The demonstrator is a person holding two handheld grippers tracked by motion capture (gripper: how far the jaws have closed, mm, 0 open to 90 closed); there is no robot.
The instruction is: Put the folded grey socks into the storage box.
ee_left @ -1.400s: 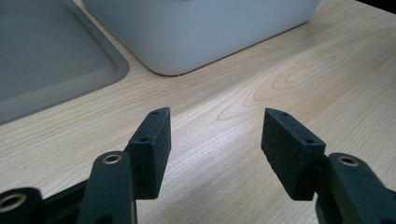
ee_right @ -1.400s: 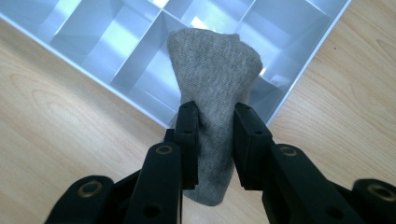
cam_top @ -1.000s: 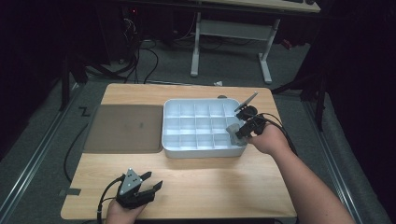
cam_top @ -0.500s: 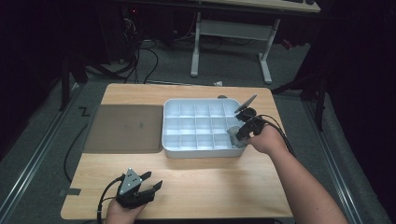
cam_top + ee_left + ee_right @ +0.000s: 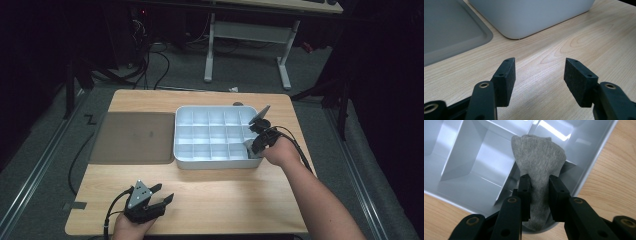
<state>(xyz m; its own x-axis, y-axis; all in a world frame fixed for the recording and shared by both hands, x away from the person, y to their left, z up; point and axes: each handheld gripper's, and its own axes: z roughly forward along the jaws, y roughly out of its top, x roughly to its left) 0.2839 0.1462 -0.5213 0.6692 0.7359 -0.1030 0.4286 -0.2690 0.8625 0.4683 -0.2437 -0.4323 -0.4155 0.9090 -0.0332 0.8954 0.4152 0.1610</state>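
Observation:
A white compartment tray [image 5: 176, 135] stands on the wooden table, right of centre. My right gripper [image 5: 255, 139] hangs over its near right corner, shut on a grey knitted cloth [image 5: 537, 152]. In the right gripper view the pads [image 5: 525, 187] pinch the cloth at its middle, and its bunched end reaches into a corner compartment of the tray [image 5: 474, 157]. My left gripper [image 5: 162, 194] rests low at the table's front left. Its jaws stand open with nothing between them, seen close in the left gripper view [image 5: 539, 66].
A flat dark grey mat [image 5: 132, 137] lies left of the tray, touching its side; its rim [image 5: 449, 30] and the tray's outer wall [image 5: 529, 15] lie ahead of the left gripper. Desk legs and cables stand on the floor behind the table.
My right gripper has sunk a little with the grey cloth toward the tray's near right corner. The left gripper has stayed where it was.

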